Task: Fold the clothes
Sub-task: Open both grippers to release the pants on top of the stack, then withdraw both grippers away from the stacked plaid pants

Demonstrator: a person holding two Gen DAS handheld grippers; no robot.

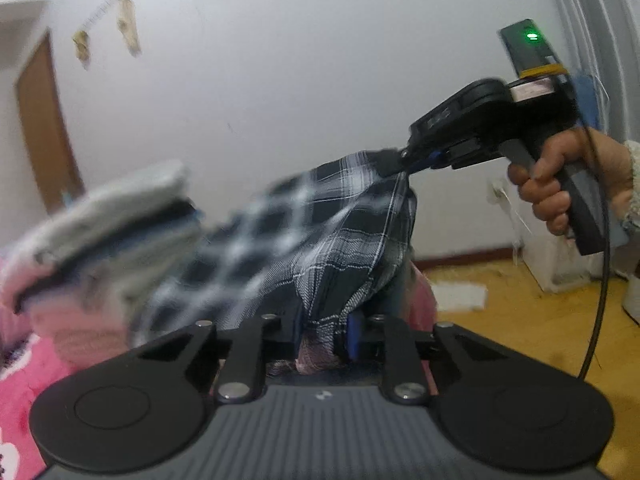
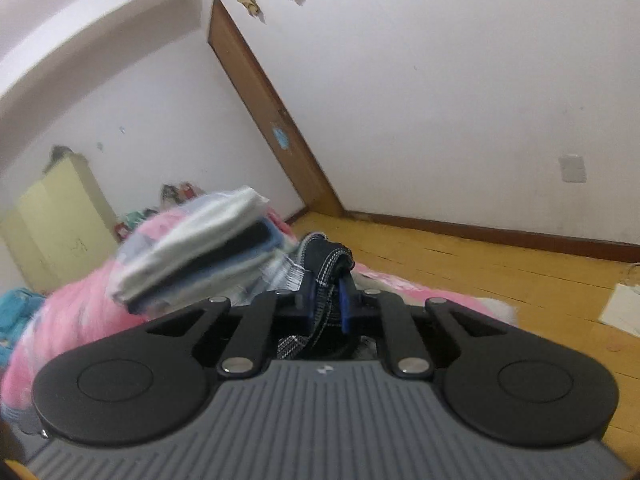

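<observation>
The plaid garment (image 1: 320, 232) hangs in the air between the two grippers, above the pink bedding (image 1: 24, 384). Its long axis runs from the left gripper (image 1: 324, 336), which is clamped on a lower edge, up to the right gripper (image 1: 408, 162), which pinches a higher corner (the cloth sags between them). In the right wrist view, the right gripper is also closed on a fold of dark cloth. A stack of folded clothes (image 2: 192, 252) lies on the bedding, left of the garment, nearer to the left gripper.
</observation>
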